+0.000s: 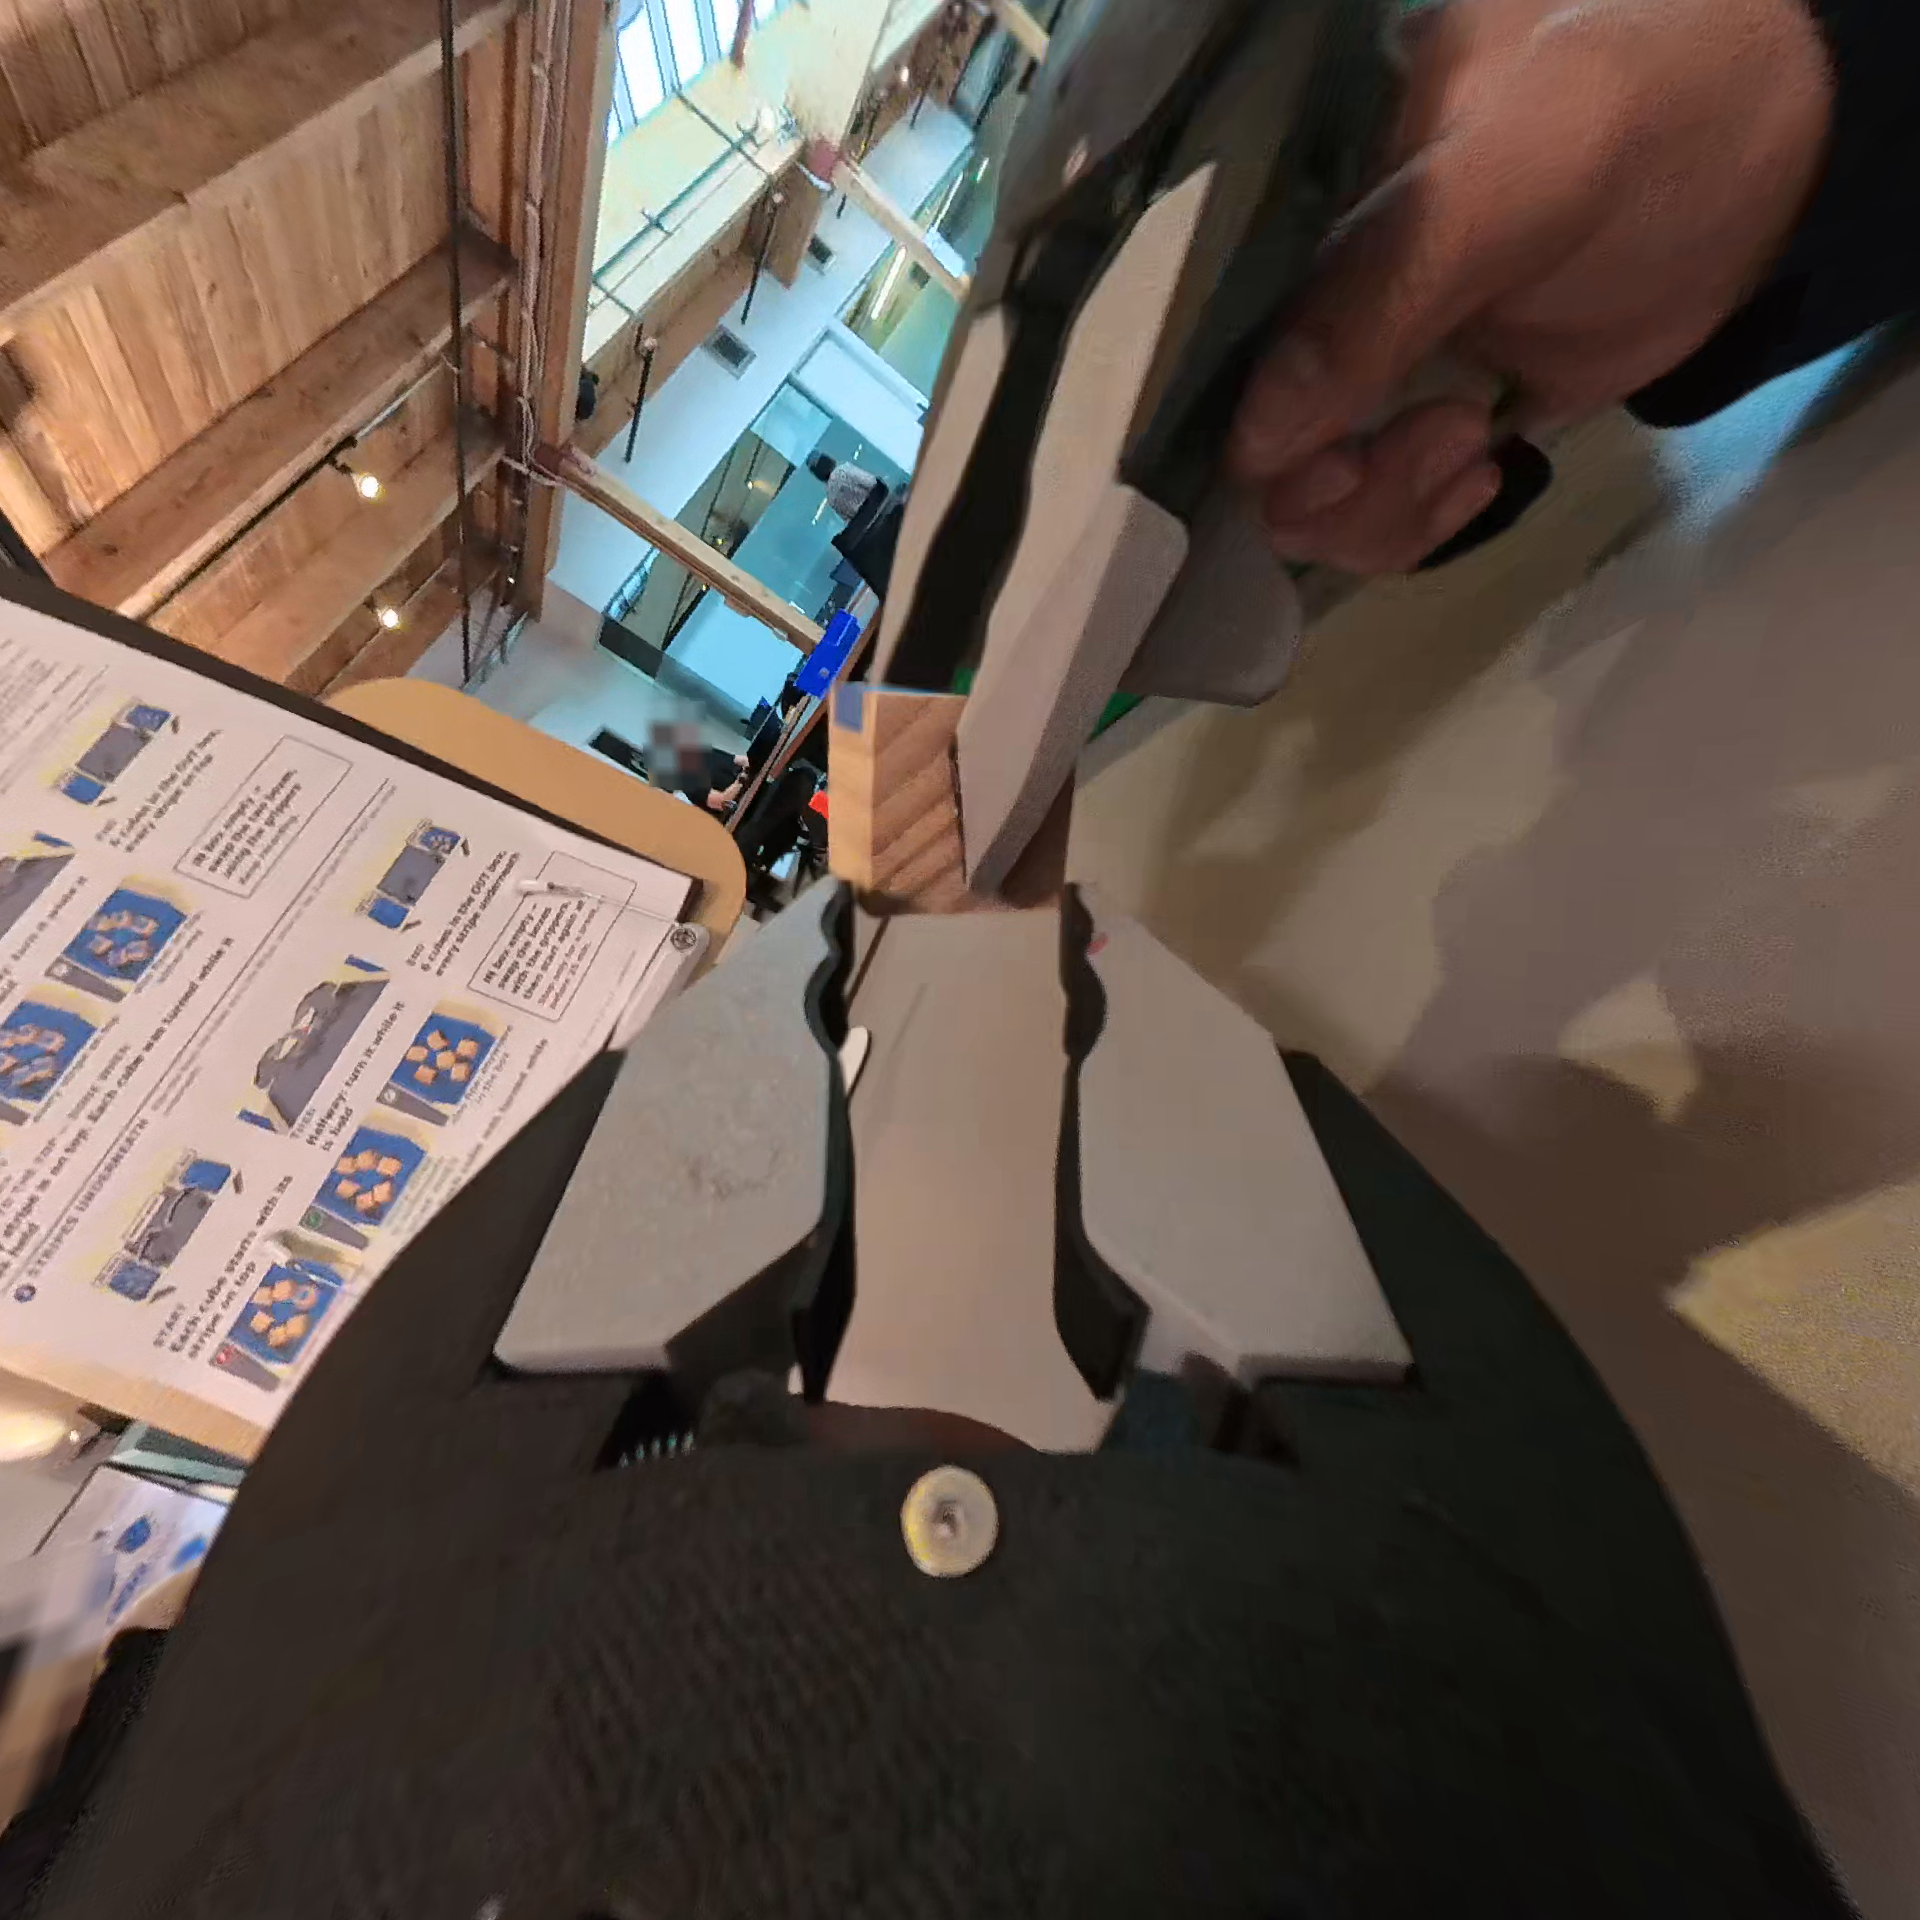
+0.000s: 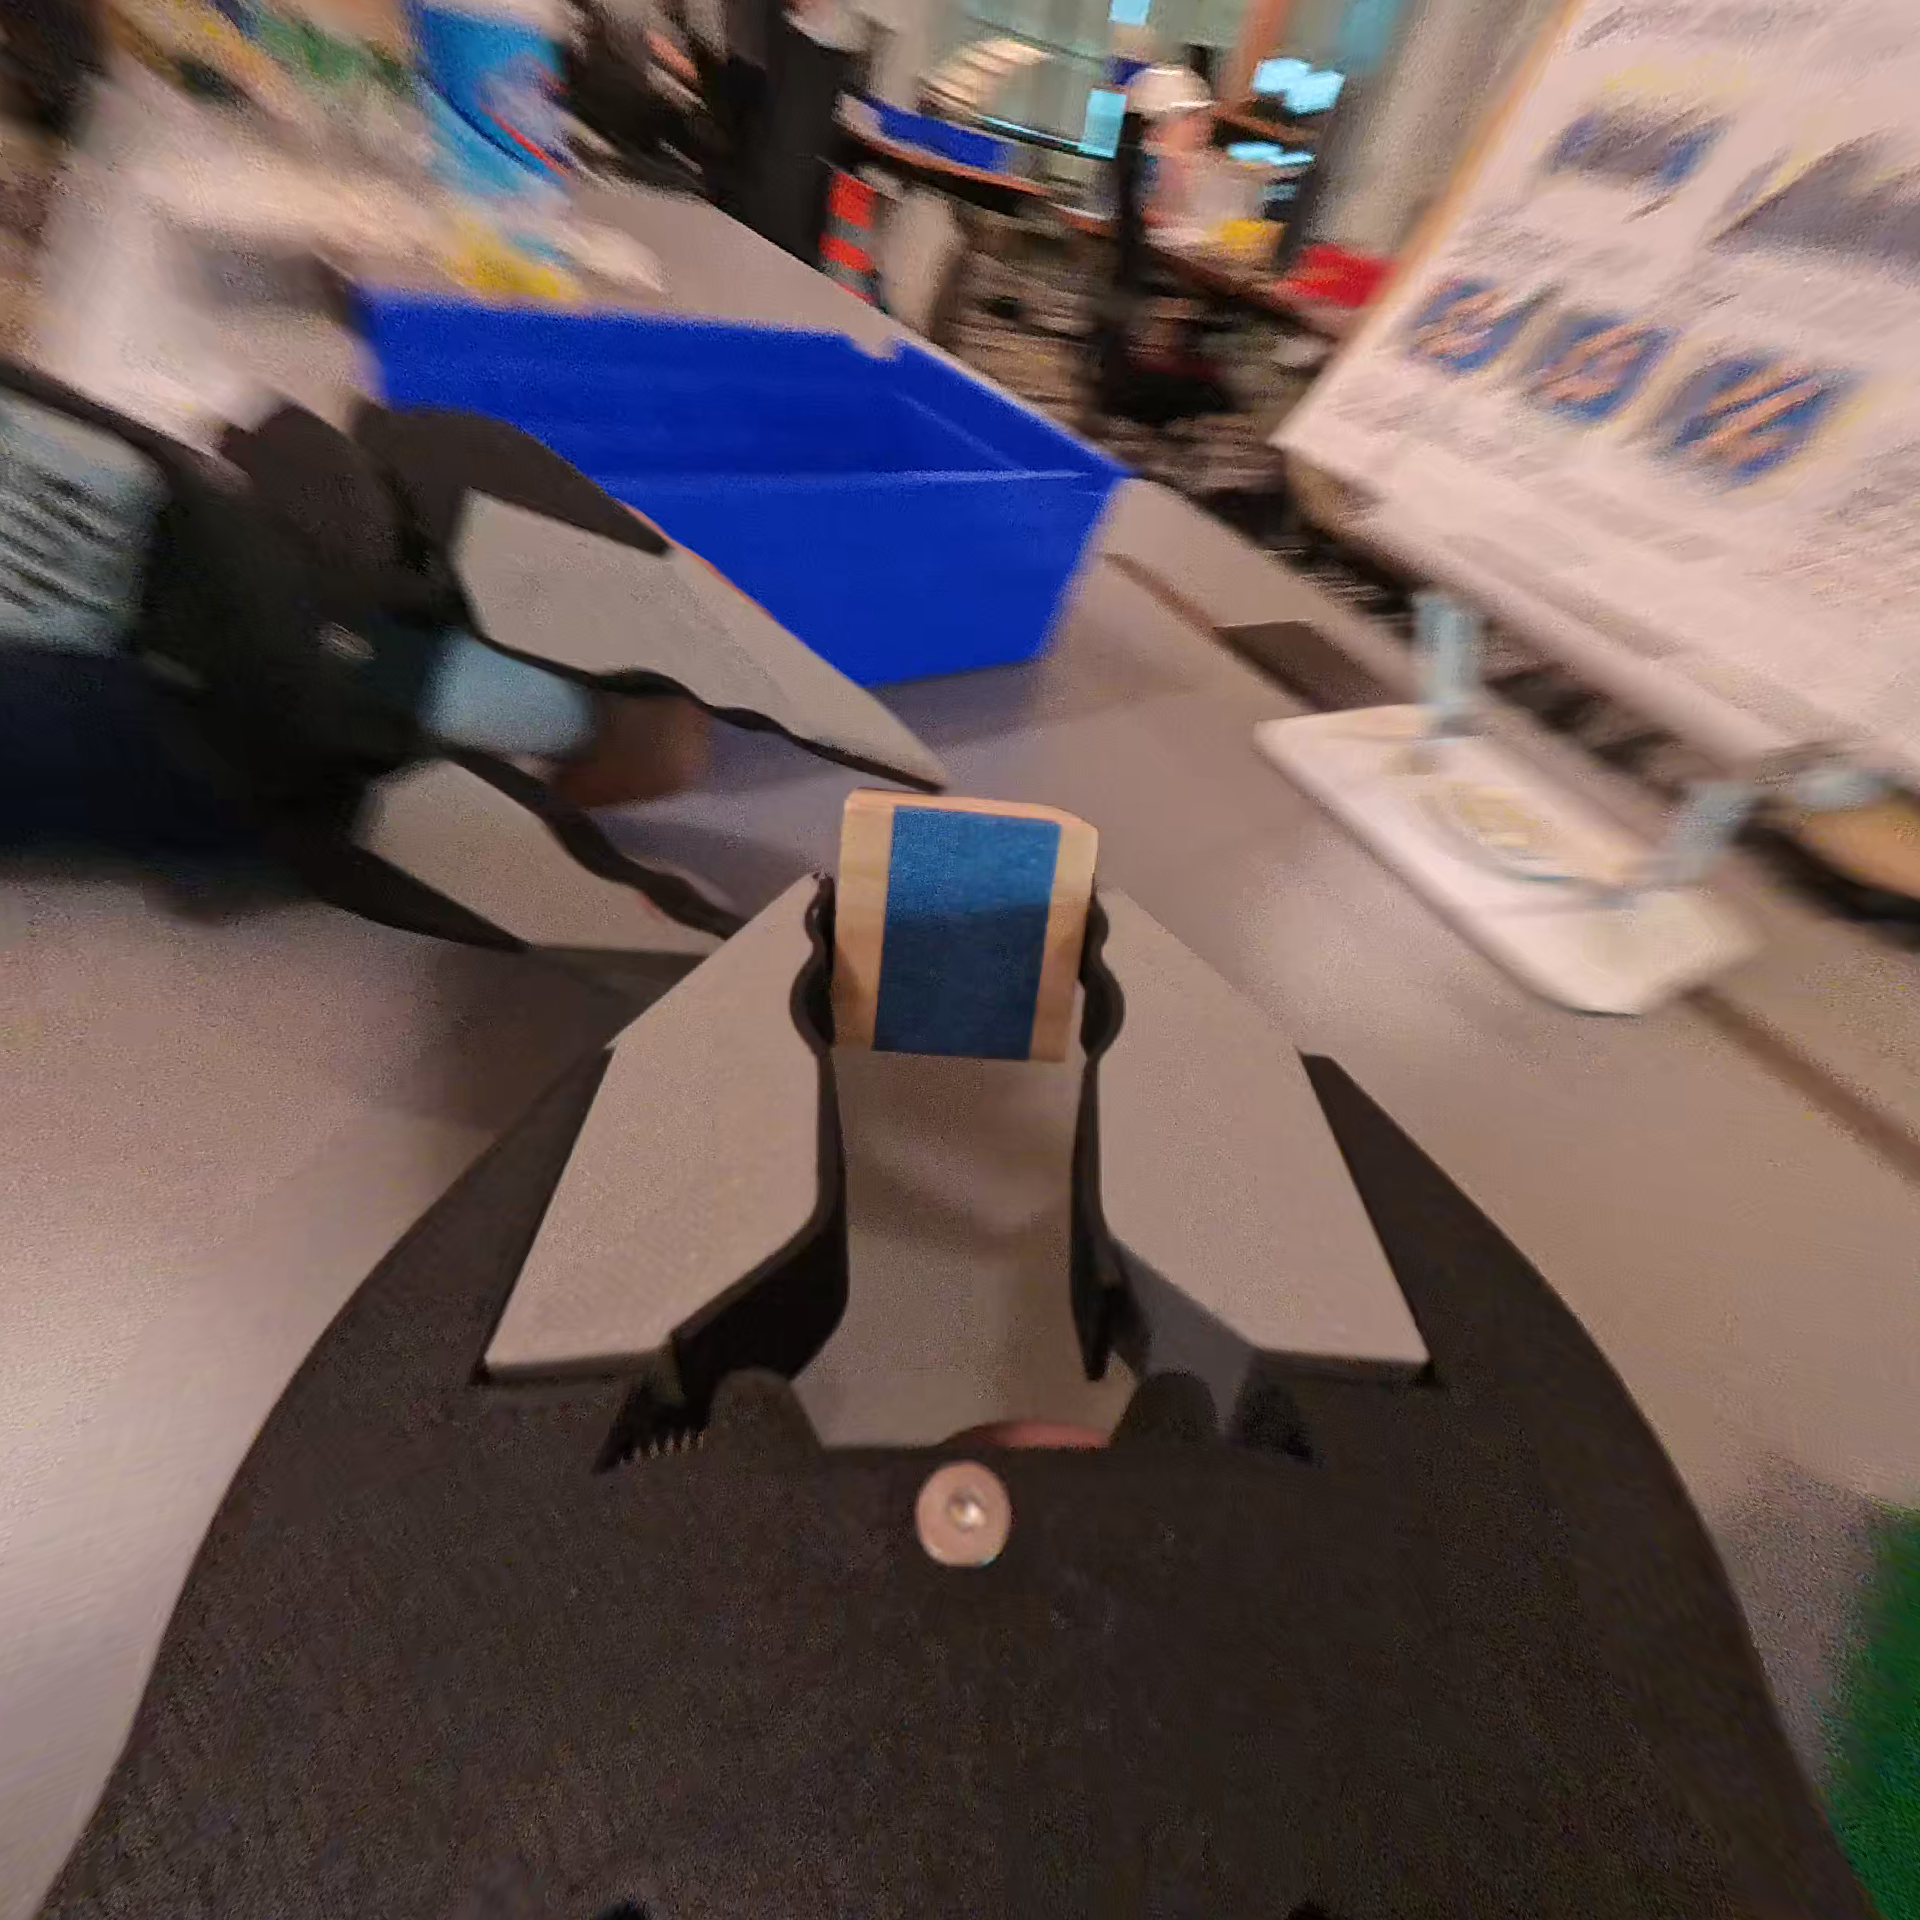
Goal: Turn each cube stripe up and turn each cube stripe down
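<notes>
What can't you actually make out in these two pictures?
- Blue bin, right wrist view: its inside is hidden by its near wall and motion blur.
- Cube, left wrist view: mostly covered by the right gripper's finger; only a corner of its stripe shows.
- Left gripper, right wrist view: blurred, so its grip is unclear there.
- Instruction sheet, right wrist view: smeared by blur.

Looks like a demo booth in a big open hall or maker-type space, not a home. A grey tabletop carries a blue bin, and to the bin's right an illustrated instruction sheet is propped up. Overhead there are rough timber beams with spotlights and glass-walled upper levels; people mill around behind the bin.
</notes>
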`<state>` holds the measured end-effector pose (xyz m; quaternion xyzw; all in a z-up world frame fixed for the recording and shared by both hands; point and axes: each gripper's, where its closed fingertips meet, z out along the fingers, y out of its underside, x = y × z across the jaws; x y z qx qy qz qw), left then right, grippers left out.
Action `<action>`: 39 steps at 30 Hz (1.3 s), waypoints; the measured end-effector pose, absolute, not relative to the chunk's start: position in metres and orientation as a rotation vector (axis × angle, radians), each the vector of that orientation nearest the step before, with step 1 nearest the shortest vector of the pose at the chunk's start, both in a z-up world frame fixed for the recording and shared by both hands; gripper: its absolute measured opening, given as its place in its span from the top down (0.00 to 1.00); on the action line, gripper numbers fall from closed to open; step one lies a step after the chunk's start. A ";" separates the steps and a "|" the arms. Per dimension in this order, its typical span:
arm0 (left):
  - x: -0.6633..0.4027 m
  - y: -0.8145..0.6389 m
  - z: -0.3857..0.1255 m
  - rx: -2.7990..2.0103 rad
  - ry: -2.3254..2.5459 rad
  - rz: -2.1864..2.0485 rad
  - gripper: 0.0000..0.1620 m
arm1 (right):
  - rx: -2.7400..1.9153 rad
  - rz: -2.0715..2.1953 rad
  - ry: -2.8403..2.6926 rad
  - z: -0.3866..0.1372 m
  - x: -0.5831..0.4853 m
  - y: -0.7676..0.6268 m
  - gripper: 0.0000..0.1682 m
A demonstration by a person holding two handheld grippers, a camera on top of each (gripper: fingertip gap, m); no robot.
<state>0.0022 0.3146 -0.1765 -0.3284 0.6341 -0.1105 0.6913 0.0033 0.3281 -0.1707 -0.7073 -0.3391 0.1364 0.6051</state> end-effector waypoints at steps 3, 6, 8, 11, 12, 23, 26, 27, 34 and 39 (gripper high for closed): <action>-0.001 0.324 -0.175 -0.782 1.389 -0.247 0.82 | -1.600 0.033 -0.721 -0.162 0.022 0.332 0.74; -0.003 0.331 -0.174 -0.817 1.363 -0.226 0.93 | -1.592 0.013 -0.591 -0.142 0.046 0.324 0.74; -0.004 0.333 -0.177 -0.826 1.368 -0.196 0.96 | -1.633 -0.065 -0.511 -0.126 0.080 0.316 0.74; -0.001 0.338 -0.182 -0.862 1.377 -0.179 0.96 | -1.753 -0.159 -0.380 -0.101 0.148 0.298 0.74; 0.000 0.339 -0.184 -0.869 1.384 -0.172 0.96 | -1.803 -0.177 -0.329 -0.096 0.174 0.292 0.74; -0.002 0.344 -0.188 -0.909 1.388 -0.162 0.93 | -2.391 -0.189 0.049 -0.221 0.349 0.261 0.74; -0.002 0.348 -0.194 -0.943 1.396 -0.164 0.92 | -2.513 -0.189 0.082 -0.258 0.354 0.259 0.74; -0.002 0.348 -0.196 -0.946 1.401 -0.163 0.92 | -2.531 -0.213 0.076 -0.263 0.356 0.259 0.71; 0.004 0.344 -0.208 -0.961 1.453 -0.160 0.92 | -2.248 -0.304 0.003 -0.175 0.330 0.274 0.73; 0.007 0.341 -0.215 -0.961 1.484 -0.159 0.92 | -1.962 -0.051 -0.255 -0.112 0.209 0.296 0.78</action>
